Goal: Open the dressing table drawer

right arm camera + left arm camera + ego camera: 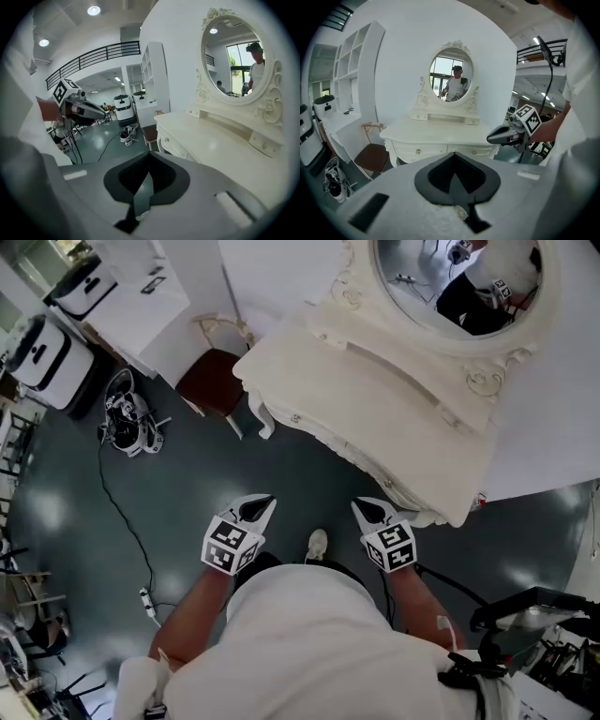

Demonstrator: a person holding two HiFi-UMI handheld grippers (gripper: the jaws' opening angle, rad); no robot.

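The cream dressing table point(375, 381) stands ahead of me, up and to the right in the head view. Its two drawer fronts with small knobs point(418, 151) point(474, 152) are shut, and one knob point(166, 139) shows in the right gripper view. My left gripper point(265, 503) and right gripper point(362, 508) hover side by side over the floor, short of the table's front and touching nothing. Both are shut and empty. The left gripper view shows its own jaws point(454, 160) closed, with the right gripper point(497, 138) beside them. The right gripper view shows its own jaws point(149, 161) closed, with the left gripper point(96, 114) off to the left.
A chair with a dark red seat point(211, 381) stands at the table's left end. A tangle of gear point(129, 418) and a cable point(122, 512) lie on the dark floor to the left. White machines point(42, 352) line the far left. An oval mirror point(450, 287) tops the table.
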